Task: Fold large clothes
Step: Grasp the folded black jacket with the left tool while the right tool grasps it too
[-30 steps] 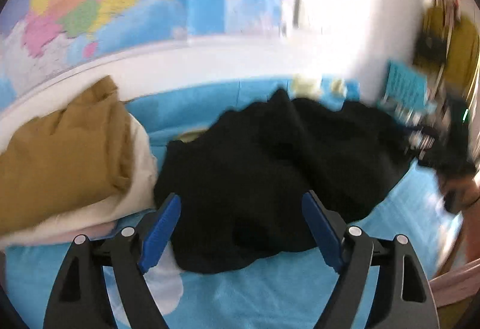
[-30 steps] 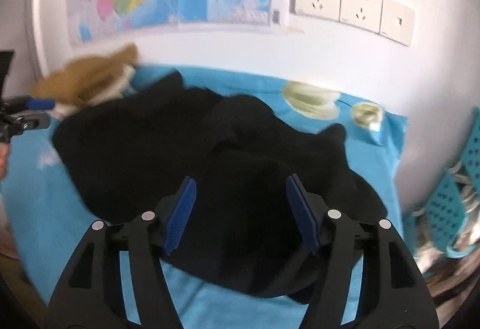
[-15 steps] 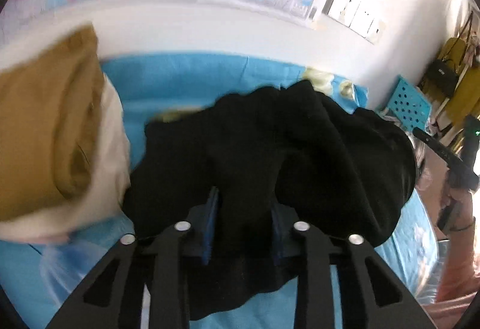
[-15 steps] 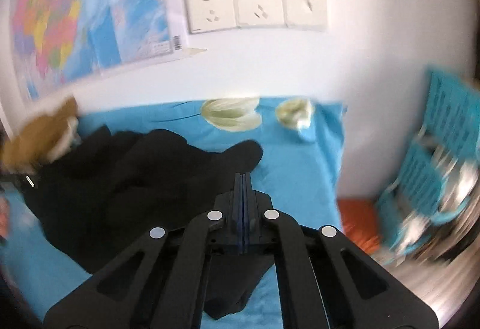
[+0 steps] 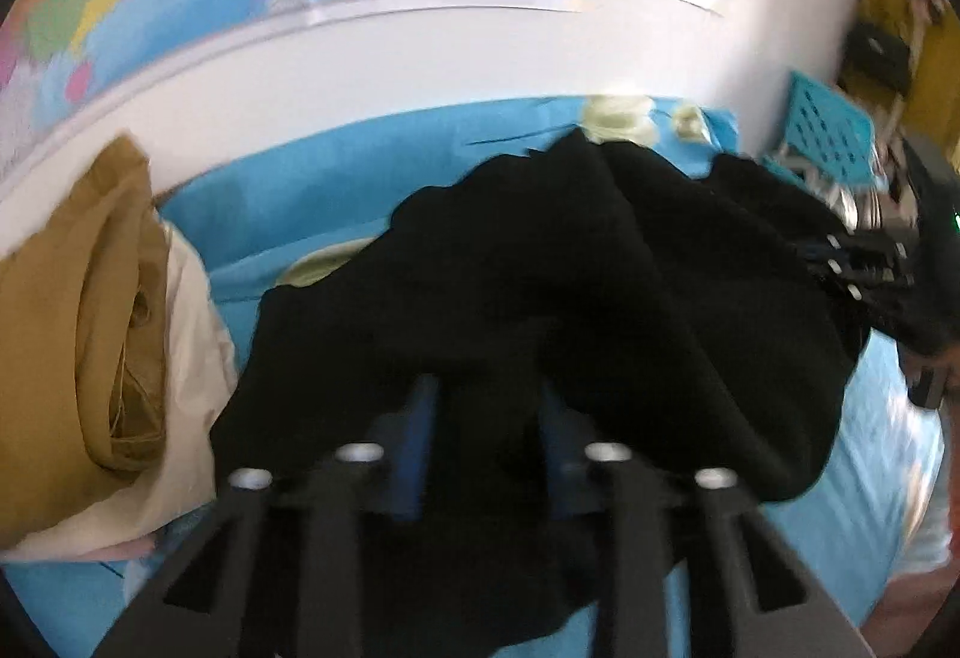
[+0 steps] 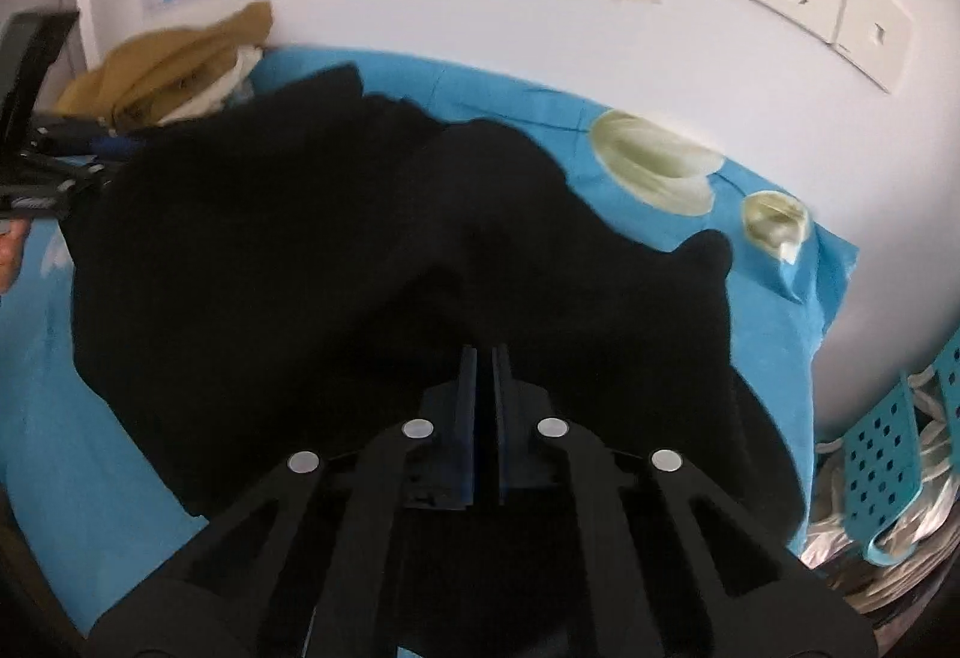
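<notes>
Black garment (image 5: pixel 540 268) was soft, limp. L gripper (image 5: pixel 486 436) jaws closing on fabric bunched between; R gripper (image 6: pixel 485 418) pinched its near edge.

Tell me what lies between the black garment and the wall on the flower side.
Right wrist view: only bare blue sheet with its printed pale flowers separates the black garment from the wall.

Two close wrist views, shared black garment (image 5: pixel 540 268)

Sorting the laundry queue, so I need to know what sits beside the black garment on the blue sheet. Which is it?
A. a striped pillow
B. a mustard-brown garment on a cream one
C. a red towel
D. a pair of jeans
B: a mustard-brown garment lies on a cream one, left of the black garment.
</notes>
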The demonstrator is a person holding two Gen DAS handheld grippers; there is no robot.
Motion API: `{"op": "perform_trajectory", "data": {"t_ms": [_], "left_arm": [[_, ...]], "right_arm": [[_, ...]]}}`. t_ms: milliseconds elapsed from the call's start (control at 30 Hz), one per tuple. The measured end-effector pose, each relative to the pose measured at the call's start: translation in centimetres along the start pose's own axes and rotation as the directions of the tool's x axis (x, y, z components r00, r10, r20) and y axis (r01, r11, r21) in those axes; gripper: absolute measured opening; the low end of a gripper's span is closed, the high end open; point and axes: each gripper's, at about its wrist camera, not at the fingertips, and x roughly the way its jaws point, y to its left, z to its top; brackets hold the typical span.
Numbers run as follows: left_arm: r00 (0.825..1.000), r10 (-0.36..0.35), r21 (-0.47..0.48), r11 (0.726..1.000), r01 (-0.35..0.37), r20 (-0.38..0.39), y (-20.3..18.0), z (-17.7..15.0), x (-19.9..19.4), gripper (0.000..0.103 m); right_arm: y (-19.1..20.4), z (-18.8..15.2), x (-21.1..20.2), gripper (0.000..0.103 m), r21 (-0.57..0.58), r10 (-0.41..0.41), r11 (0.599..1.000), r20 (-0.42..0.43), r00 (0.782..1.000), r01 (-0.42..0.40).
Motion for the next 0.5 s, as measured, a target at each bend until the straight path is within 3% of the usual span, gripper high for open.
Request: {"op": "perform_trajectory", "data": {"t_ms": [67, 167, 200, 267, 333, 367, 467, 500], "left_arm": [[0.998, -0.036, -0.049, 0.998, 0.038, 0.041, 1.3, 0.4, -1.5, 0.014], [0.998, -0.056, -0.074, 0.996, 0.059, 0.038, 2.5, 0.1, -1.9, 0.017], [0.999, -0.052, -0.074, 0.996, 0.053, 0.014, 2.6, -0.2, -1.5, 0.021], [1.000, 0.007, -0.049, 0.999, -0.008, -0.020, 2.2, -0.4, -1.0, 0.046], [1.000, 0.014, -0.032, 0.999, -0.014, -0.002, 1.9, 0.0, -1.7, 0.049], [1.000, 0.000, -0.047, 0.999, 0.000, 0.005, 2.1, 0.3, -2.1, 0.059], [0.992, -0.111, -0.074, 0.991, 0.116, 0.066, 2.4, 1.5, -3.9, 0.069], [0.991, -0.118, -0.055, 0.991, 0.122, 0.070, 2.0, 1.9, -4.2, 0.069]], "right_arm": [[-2.0, 0.4, -2.8, 0.003, 0.091, -0.019, 0.996, 0.087, 0.996, 0.011], [-3.7, 0.3, -3.4, 0.001, 0.142, -0.092, 0.987, 0.094, 0.991, 0.078], [-4.2, 0.0, -2.7, 0.002, 0.161, -0.063, 0.986, 0.071, 0.996, 0.051], [-3.7, -0.3, -1.6, 0.002, 0.150, -0.054, 0.987, 0.035, 0.998, 0.048], [-2.9, -0.2, -0.9, 0.004, 0.114, -0.050, 0.992, 0.000, 0.999, 0.049], [-3.2, 0.1, -0.8, 0.006, 0.130, -0.038, 0.991, -0.010, 0.999, 0.039], [-4.0, 1.0, -2.0, 0.030, 0.199, 0.026, 0.979, 0.053, 0.998, -0.037], [-4.3, 1.5, -2.5, 0.045, 0.224, 0.046, 0.973, 0.078, 0.996, -0.063]]}}
